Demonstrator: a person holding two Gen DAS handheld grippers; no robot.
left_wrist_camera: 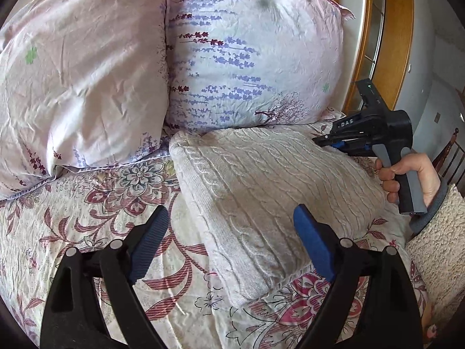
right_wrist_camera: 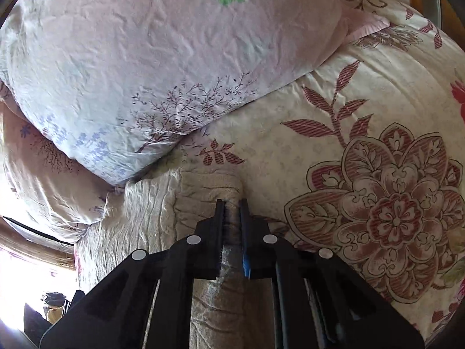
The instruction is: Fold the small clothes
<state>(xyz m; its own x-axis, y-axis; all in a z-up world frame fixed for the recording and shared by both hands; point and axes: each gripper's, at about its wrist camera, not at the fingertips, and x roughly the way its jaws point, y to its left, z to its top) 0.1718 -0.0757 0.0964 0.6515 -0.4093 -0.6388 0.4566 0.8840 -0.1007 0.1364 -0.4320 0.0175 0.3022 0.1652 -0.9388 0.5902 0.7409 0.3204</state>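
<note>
While the right gripper is pinching the far edge of the folded knit sweater, its 2 fingers are pressed together on the fabric, probably so that the layers are kept from sliding apart. In the left wrist view this gripper is seen lying low over the sweater's far right corner, held by the person's right hand. The left gripper is held spread above the near part of the sweater, and nothing is gripped by it; it seems ready for the near edge. The sweater is laid on the flowered bedspread, just beside 2 pillows, likely because a flat, soft surface is offered there.
</note>
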